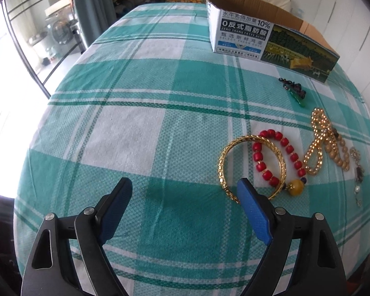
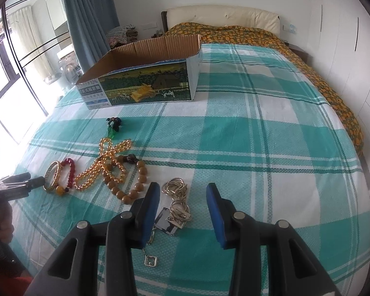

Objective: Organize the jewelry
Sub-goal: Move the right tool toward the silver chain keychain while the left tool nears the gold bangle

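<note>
Jewelry lies on a green-and-white checked bedsheet (image 1: 160, 128). In the left wrist view, a gold bangle (image 1: 234, 149) overlaps a red bead bracelet (image 1: 287, 145). Beside them lie a gold bead necklace (image 1: 317, 133), brown wooden beads (image 1: 339, 151) and a green pendant (image 1: 296, 91). My left gripper (image 1: 185, 187) is open and empty, its right finger next to the bangle. My right gripper (image 2: 182, 193) is open and empty above a silver ring chain (image 2: 175, 192). An open cardboard box (image 2: 145, 81) stands further back.
An orange patterned blanket (image 2: 308, 74) covers the far right of the bed. A cream headboard (image 2: 222, 17) stands at the back. Curtains (image 2: 86, 12) and glass doors (image 2: 24, 61) are to the left. White wardrobes (image 2: 345, 37) line the right wall.
</note>
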Available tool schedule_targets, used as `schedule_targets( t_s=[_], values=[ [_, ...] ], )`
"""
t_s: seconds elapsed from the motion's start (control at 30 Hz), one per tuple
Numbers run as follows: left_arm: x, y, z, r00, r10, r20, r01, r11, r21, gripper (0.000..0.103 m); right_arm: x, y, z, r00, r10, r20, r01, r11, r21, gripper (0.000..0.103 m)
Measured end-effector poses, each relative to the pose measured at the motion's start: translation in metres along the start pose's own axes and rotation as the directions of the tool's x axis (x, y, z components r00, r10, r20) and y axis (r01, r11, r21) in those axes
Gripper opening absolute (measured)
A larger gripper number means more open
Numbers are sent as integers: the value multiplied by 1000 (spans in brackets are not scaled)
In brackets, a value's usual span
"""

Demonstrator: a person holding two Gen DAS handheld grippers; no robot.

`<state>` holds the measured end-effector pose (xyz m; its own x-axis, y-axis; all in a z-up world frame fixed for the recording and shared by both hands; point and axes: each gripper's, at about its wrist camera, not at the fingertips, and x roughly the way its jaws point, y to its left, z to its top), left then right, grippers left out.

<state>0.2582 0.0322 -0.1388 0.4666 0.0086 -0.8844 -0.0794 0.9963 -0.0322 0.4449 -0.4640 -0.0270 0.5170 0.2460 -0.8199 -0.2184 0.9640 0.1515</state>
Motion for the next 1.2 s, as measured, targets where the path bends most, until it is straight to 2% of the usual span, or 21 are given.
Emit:
schedule_targets(
  t_s=[0.2,0.27,0.5,0.57,1.2],
  values=[
    [9,-2,-2,1000,11,13,-11,1000,13,95,18,6,-4,999,5,-34,-7,998,-56,40],
    [14,-2,-2,1000,25,15,-26,999,23,103,23,7,-4,999,5,-42,-7,998,-65,40],
    [11,-2,-11,994,1,113,-6,999,48,103,30,6,-8,998,-26,-58,21,997,-79,41],
    [10,-2,-15,991,0,137,-6,999,47,103,30,6,-9,998,-25,-56,21,997,-73,55],
    [10,-2,-14,990,-1,138,-5,999,46,103,42,12,-9,998,-23,-59,18,997,-81,55]
  ],
)
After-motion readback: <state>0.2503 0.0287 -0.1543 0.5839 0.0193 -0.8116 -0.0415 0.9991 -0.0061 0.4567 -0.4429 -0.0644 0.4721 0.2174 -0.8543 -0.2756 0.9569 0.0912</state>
